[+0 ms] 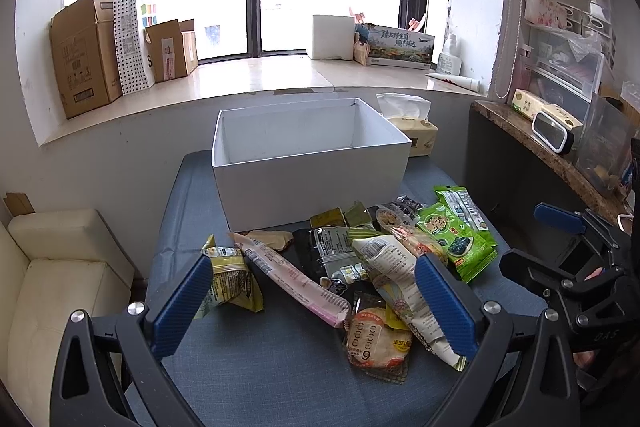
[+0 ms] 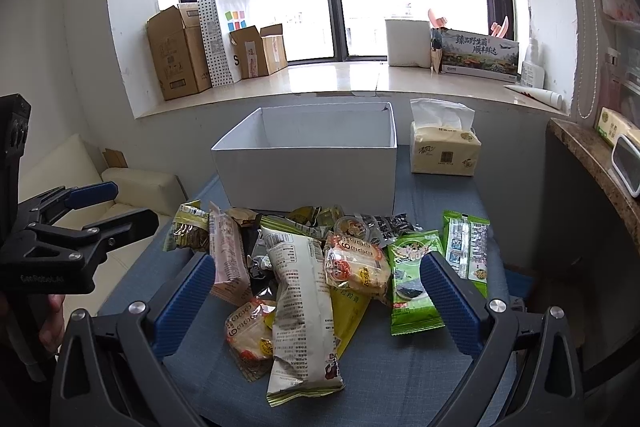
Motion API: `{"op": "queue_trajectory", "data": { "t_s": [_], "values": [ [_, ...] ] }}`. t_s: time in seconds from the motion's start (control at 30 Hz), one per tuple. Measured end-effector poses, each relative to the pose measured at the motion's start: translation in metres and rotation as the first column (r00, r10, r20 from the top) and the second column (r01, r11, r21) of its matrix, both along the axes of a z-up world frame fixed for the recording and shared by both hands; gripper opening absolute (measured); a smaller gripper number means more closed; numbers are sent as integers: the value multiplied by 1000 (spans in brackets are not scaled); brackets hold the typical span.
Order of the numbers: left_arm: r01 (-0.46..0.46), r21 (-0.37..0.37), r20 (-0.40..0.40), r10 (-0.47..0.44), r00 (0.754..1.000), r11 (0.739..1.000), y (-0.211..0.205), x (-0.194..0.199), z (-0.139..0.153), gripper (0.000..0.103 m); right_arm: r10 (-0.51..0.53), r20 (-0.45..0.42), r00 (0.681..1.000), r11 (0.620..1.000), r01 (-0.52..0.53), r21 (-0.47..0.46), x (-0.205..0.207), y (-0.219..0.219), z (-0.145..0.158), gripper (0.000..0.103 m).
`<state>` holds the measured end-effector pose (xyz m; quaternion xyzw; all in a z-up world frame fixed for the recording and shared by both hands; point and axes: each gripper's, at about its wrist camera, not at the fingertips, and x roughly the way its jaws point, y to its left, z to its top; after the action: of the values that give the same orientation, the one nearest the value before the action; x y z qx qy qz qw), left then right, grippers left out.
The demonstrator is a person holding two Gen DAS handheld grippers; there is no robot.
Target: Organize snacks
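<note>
A heap of snack packets lies on the blue-grey table in front of an open white box. The heap holds a long pink packet, a tall white printed bag, an orange rice cracker pack, green seaweed packs and a yellow-green pack. My left gripper is open and empty above the heap's near side. My right gripper is open and empty over the heap, and also shows in the left wrist view.
A tissue pack stands right of the box. A cream sofa sits left of the table. A stone-topped shelf with clutter runs along the right. Cardboard boxes and a paper bag stand on the window sill behind.
</note>
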<state>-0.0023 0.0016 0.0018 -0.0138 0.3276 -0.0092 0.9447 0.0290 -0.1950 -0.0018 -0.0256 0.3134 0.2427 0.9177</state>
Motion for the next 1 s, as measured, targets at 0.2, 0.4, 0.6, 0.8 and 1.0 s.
{"op": "queue_trajectory", "data": {
  "t_s": [0.2,0.4,0.6,0.8,1.0],
  "values": [
    [0,-1,2,0,1000,1000,1,1,-1,103,-1,1,1000,1000,1,0,1,-1,0,103],
    [1,-6,3,-1,1000,1000,2,1,-1,103,1,-8,1000,1000,-1,4,3,-2,-2,103],
    [-3,-8,-1,3,1000,1000,4,1,-1,103,2,-11,1000,1000,-2,7,3,-3,-3,103],
    [-2,6,2,2,1000,1000,2,1,-3,103,-29,-23,999,999,28,-37,13,-7,-12,103],
    [-3,1,-6,3,1000,1000,4,3,-6,103,-49,-73,996,992,40,-122,42,-27,-39,103]
  ]
}}
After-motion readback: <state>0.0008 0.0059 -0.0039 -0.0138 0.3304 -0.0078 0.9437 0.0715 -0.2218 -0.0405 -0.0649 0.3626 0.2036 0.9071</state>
